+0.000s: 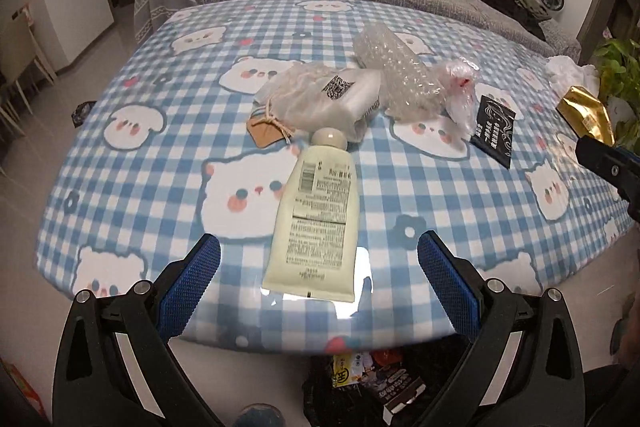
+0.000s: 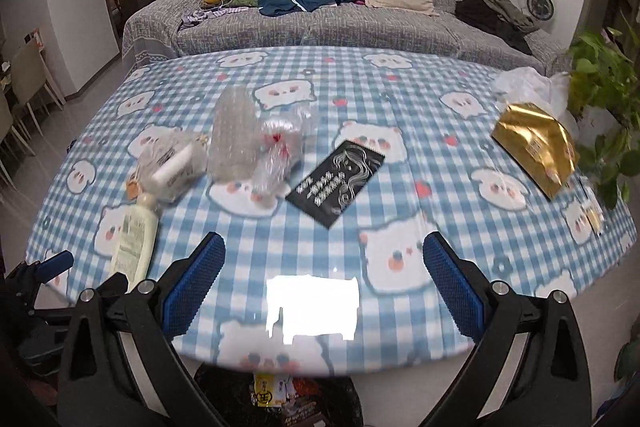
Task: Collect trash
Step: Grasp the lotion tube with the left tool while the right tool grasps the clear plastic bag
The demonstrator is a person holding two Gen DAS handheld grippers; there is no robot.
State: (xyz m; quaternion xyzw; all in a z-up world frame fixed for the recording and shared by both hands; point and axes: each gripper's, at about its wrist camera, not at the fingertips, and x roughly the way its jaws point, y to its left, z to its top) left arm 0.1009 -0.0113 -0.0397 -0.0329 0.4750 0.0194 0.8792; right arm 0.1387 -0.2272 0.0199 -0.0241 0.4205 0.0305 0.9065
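Observation:
A cream lotion tube [image 1: 316,215] lies on the checked tablecloth [image 1: 140,163], its flat end between my open left gripper's [image 1: 318,247] fingers, not touched. Behind it lie a frosted bag with a QR label [image 1: 324,99], bubble wrap [image 1: 400,75], a crumpled clear bag [image 1: 460,87], a black packet [image 1: 494,131] and a gold pouch [image 1: 586,115]. My right gripper [image 2: 324,247] is open and empty above the near table edge; the black packet [image 2: 336,179] lies ahead of it, the gold pouch [image 2: 536,147] at right, the tube [image 2: 134,235] at left.
A black trash bag holding wrappers [image 1: 372,383] sits on the floor below the near table edge, also in the right wrist view [image 2: 280,399]. White crumpled paper [image 2: 524,83] and a green plant [image 2: 604,99] are at far right. A grey sofa [image 2: 360,23] stands behind the table.

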